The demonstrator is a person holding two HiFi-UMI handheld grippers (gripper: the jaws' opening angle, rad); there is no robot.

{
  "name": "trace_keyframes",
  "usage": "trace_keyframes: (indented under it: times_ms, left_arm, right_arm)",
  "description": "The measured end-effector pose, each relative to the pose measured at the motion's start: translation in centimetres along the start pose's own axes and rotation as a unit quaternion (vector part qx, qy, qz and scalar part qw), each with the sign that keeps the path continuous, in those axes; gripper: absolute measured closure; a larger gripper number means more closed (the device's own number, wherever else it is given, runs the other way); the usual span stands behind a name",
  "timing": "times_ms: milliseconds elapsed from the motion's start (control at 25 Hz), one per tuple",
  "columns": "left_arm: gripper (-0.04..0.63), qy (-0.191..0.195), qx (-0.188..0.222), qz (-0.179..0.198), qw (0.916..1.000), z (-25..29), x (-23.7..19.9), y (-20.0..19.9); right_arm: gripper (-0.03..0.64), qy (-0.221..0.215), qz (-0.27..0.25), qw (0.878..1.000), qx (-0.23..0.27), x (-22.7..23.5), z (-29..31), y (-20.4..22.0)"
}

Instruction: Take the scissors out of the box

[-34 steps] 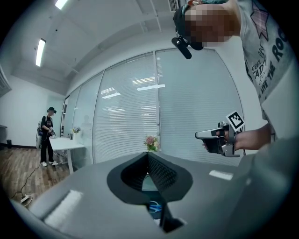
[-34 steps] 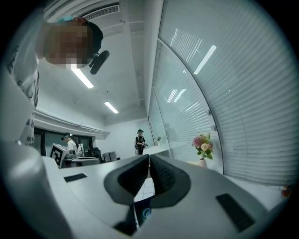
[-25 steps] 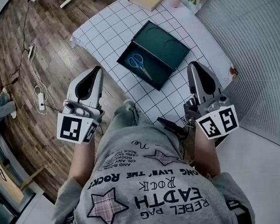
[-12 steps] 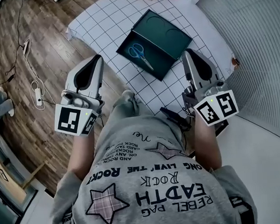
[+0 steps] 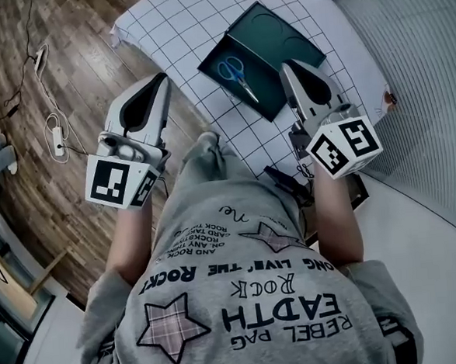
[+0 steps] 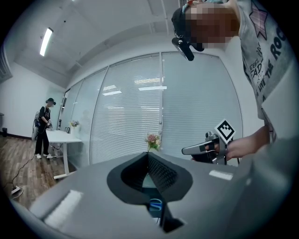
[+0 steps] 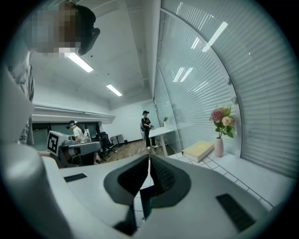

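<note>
An open dark green box (image 5: 269, 42) lies on the white checked table (image 5: 177, 17). Blue-handled scissors (image 5: 237, 73) lie flat in its left half. My right gripper (image 5: 285, 65) hovers over the box's near right edge, just right of the scissors, jaws shut and empty. My left gripper (image 5: 162, 78) hangs off the table's left side above the floor, also shut and empty. In the left gripper view the closed jaws (image 6: 148, 155) point across the table, and a blue scissor handle (image 6: 154, 205) shows below them. The right gripper view has the closed jaws (image 7: 149, 157) above the dark box (image 7: 144, 193).
A vase of flowers (image 7: 221, 125) and a flat yellow box (image 7: 200, 149) stand at the table's far end. Window blinds (image 5: 414, 55) run along the right. A power strip and cables (image 5: 56, 135) lie on the wooden floor at left. People stand by desks (image 7: 145, 126) in the background.
My right gripper has moved forward and now reaches the box's near right edge. The left gripper has barely shifted. The scissors lie where they were.
</note>
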State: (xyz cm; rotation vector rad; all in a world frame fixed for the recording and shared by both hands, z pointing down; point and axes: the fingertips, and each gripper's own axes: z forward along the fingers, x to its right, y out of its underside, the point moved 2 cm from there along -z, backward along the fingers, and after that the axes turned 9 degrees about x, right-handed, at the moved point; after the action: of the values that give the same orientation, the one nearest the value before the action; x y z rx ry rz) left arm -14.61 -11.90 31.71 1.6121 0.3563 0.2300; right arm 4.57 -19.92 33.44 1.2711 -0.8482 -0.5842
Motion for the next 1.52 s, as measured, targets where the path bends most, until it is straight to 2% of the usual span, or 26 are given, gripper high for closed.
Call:
trace_keyframes:
  times_ms: [600, 1200, 1520]
  left_arm:
    - [0.591, -0.013, -0.010, -0.015, 0.9997, 0.7, -1.5, 2.0]
    - [0.591, -0.019, -0.018, -0.028, 0.9993, 1.2, -2.0, 3.6]
    - [0.591, -0.018, -0.024, -0.035, 0.9990, 1.6, -2.4, 4.3]
  right_arm:
    - [0.600, -0.024, 0.019, 0.997, -0.065, 1.1, 5.3, 5.8]
    - [0.599, -0.025, -0.023, 0.983, -0.180, 2.1, 8.2, 14.1]
    - [0.598, -0.018, -0.022, 0.978, -0.208, 2.6, 9.1, 16.5]
